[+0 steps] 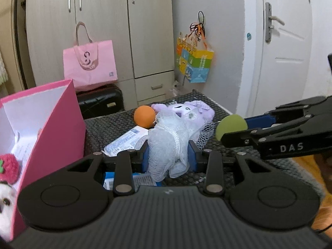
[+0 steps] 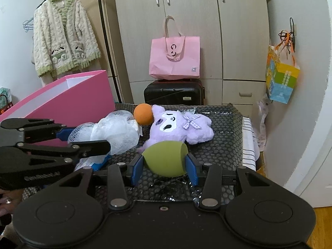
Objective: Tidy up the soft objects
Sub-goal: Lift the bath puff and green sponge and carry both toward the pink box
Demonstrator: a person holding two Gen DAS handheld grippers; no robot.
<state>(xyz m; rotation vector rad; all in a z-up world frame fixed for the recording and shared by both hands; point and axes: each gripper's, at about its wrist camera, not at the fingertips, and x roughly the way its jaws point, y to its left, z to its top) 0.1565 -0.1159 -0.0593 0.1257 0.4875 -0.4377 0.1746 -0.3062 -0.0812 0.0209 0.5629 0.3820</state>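
Here, the pink box (image 1: 58,124) sits at 9 o'clock in the left wrist view, open at the top, with white inner walls. Inside it: a fuzzy red strawberry plush (image 1: 9,166), some printed paper, and at the bottom edge a white plush face with a dark eye (image 1: 6,199), only partly visible.

Left gripper (image 1: 169,155) pinches the white mesh bath puff (image 1: 166,145) between its blue pads; the puff is a gathered, netted, frilly bundle with a white cord. Right gripper (image 2: 165,166) squeezes the olive-green sponge (image 2: 166,157), smooth, matte and egg-shaped, with one flat cut face.

At 12 o'clock from the right gripper lies the purple plush toy (image 2: 180,124), fleecy, with a checked bow and a white face. An orange ball (image 2: 143,114), smooth and round, touches its head at 11 o'clock. All rest on a black mat (image 2: 224,128) with a honeycomb dimple texture. A flat blue-and-white printed packet (image 1: 124,141) lies under the puff.
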